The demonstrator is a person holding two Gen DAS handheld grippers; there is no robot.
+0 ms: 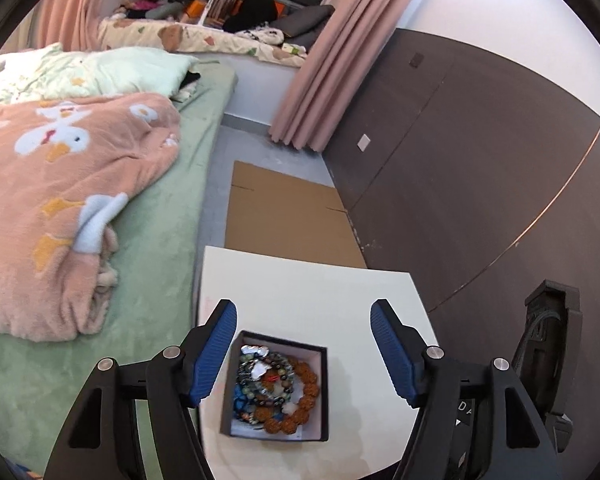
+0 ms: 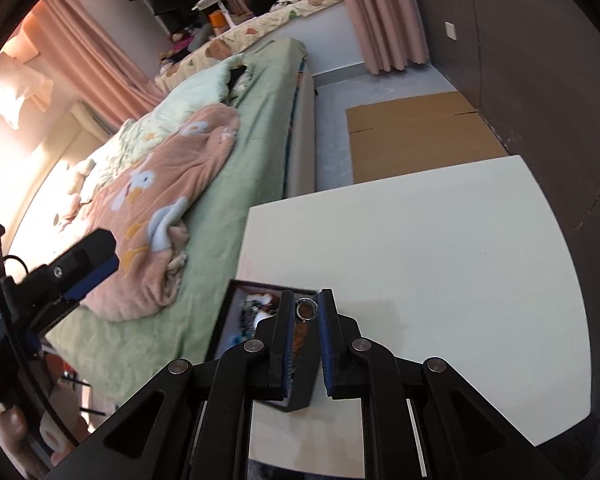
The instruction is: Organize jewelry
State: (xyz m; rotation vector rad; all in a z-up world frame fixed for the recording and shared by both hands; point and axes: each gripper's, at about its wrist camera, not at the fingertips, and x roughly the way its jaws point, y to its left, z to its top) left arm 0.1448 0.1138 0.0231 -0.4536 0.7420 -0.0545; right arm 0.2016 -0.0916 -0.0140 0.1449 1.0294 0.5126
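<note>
A small black box (image 1: 284, 339) with white inner walls sits on the white table (image 1: 308, 280), filled with several beaded bracelets (image 1: 284, 388) in brown, blue and green. My left gripper (image 1: 304, 306) hovers above the box, open, with nothing between its blue pads. In the right wrist view my right gripper (image 2: 307, 296) is shut on a small silver ring (image 2: 306, 309), held near the fingertips above the right side of the box (image 2: 222, 328). One finger (image 2: 96, 254) of the left gripper shows at the left of that view.
A bed (image 1: 168, 216) with a green sheet and a pink duck-print blanket (image 1: 72, 184) adjoins the table's left edge. Flat cardboard (image 1: 284, 216) lies on the floor beyond the table. A dark panelled wall (image 1: 480, 160) runs along the right. Pink curtains (image 1: 324, 80) hang further back.
</note>
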